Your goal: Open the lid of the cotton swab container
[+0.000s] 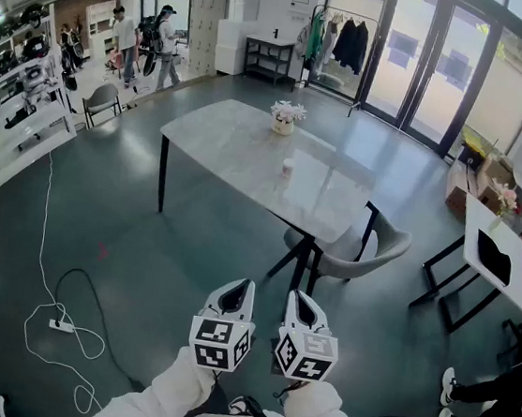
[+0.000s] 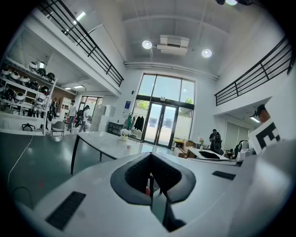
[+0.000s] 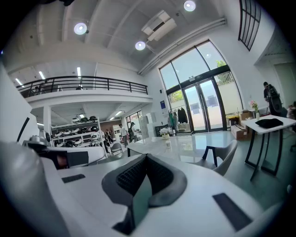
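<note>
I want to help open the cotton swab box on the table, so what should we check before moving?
1. Left gripper empty, jaws together: ok.
2. Right gripper empty, jaws together: ok.
3. Small container standing on the table: ok.
4. Its lid closed: cannot tell, too small to see.
5. Grippers near enough to reach it: not ok, both are held far back from the table.
6. Flower pot apart from the container: ok.
</note>
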